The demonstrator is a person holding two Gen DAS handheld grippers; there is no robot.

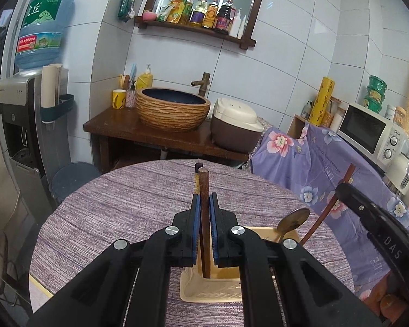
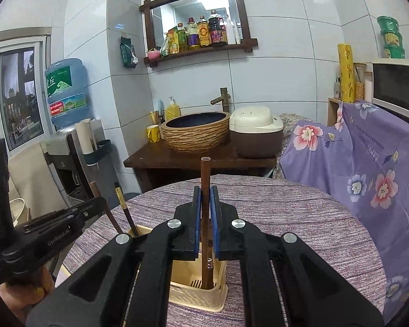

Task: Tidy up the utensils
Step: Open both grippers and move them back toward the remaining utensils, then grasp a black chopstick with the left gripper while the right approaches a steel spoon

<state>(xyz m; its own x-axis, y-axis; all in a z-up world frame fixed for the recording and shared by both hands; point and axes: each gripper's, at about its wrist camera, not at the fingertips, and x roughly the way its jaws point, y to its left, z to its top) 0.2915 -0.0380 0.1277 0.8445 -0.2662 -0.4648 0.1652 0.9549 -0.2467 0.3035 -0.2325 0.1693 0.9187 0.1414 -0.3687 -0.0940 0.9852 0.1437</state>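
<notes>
Both grippers hover over the beige utensil basket [image 2: 197,294] at frame bottom. The left gripper [image 1: 204,204] clamps a brown chopstick [image 1: 204,218]; the right gripper [image 2: 204,199] clamps a brown utensil handle [image 2: 205,179]. Only the left view shows a brass spoon [image 1: 293,218]; only the right shows a black chopstick [image 2: 125,207].

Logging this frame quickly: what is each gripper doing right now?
Left gripper: closed on brown chopsticks.
Right gripper: closed on a brown wooden handle over the utensil basket.

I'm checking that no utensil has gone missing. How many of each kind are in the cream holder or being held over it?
Brown wooden sticks: 2
Dark gold-banded stick: 1
Brass-coloured spoon: 1
Total: 4
</notes>
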